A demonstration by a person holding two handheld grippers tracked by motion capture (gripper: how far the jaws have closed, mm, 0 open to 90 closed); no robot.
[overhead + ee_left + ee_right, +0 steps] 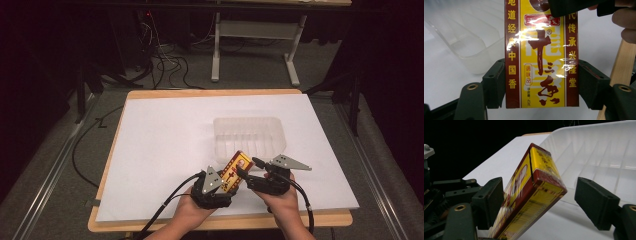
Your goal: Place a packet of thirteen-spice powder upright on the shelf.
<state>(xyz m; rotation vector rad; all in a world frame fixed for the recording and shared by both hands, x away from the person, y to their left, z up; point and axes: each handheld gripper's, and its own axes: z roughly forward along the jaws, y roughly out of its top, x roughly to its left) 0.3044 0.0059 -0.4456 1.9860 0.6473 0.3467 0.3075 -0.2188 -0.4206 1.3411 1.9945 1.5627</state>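
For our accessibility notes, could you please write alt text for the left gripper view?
A yellow and dark-red seasoning box printed with Chinese characters is clamped at both sides by the left gripper. A clear plastic tray sits behind on the white table cover.

A red and yellow box (531,192) stood tilted between the right gripper (541,202)'s two black jaws. The left jaw lay against the box's side, while the right jaw stood clear of it. Behind it sat a clear plastic tray (599,157) on a white sheet (506,157). Another gripper (439,192) showed at the left edge.
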